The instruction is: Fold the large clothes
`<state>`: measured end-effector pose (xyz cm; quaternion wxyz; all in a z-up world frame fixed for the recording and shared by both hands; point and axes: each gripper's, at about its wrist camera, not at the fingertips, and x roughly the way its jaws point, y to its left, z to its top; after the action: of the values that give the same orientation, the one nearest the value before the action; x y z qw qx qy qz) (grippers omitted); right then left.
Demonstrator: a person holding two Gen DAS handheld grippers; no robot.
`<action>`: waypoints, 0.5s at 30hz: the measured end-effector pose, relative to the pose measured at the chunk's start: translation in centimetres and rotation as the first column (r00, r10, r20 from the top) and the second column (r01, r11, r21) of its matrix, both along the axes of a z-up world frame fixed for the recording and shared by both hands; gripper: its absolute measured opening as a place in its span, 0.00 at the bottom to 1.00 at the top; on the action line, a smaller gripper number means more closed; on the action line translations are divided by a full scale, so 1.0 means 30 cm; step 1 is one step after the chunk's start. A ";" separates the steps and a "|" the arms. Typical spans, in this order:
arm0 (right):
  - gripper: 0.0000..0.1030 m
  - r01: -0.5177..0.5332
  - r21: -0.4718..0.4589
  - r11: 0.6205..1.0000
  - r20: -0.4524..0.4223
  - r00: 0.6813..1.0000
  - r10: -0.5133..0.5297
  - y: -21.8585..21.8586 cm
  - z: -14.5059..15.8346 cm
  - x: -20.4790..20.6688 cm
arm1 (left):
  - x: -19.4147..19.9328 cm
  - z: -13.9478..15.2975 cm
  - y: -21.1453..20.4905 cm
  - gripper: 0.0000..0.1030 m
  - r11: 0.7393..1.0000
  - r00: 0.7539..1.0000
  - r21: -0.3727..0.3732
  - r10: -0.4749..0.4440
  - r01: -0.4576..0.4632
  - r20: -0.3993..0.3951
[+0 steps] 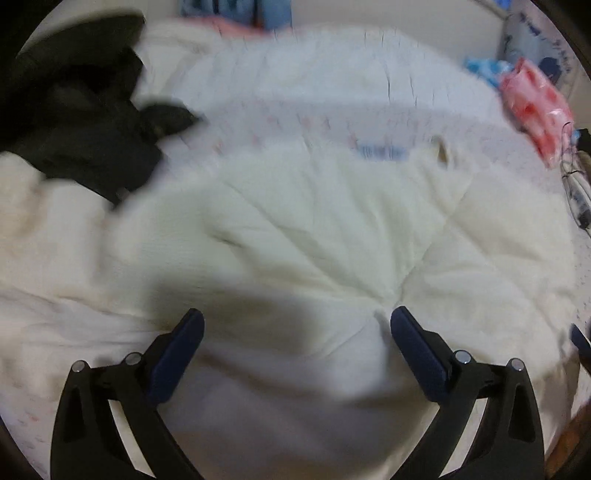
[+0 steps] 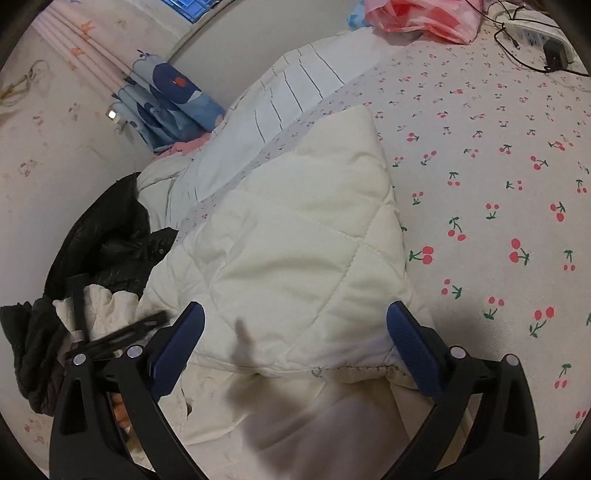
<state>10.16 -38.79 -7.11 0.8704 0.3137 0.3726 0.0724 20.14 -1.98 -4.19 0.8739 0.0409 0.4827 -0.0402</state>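
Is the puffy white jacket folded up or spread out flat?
Folded. In the right wrist view the white jacket lies doubled over itself as a thick pad on the cherry sheet, with another layer showing under its front edge.

text: none readable | labels: none readable | brands: none | numbers: none

Quilted cream coat (image 2: 303,240), matt cloth with stitched diamond seams. Beneath it, soft cotton-looking sheet (image 2: 498,166), cherry print. Glossy, crinkled black jacket (image 2: 110,229), maybe leather, hard to tell. Shiny pink plastic bag (image 2: 424,18). Matt black plastic gripper (image 2: 295,332), ribbed blue pads (image 2: 413,347).
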 end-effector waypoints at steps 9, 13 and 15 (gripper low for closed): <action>0.93 0.020 0.006 1.000 0.006 1.000 -0.020 0.013 0.007 -0.024 | -0.263 0.441 0.729 0.95 0.912 0.855 -0.137 0.410 -0.386 0.318; 0.93 0.017 -0.038 0.999 0.013 1.000 -0.016 0.034 0.006 -0.023 | -0.188 0.614 0.864 0.95 0.911 0.846 -0.271 0.396 -0.313 0.356; 0.93 0.016 -0.044 0.999 0.013 1.000 -0.015 0.036 0.002 -0.023 | -0.100 0.682 0.911 0.95 0.908 0.840 -0.221 0.415 -0.356 0.351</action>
<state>9.48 -37.69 -7.06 0.8799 0.2967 0.3663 0.0592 17.14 25.35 16.26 0.9428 -0.1146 0.2931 0.1103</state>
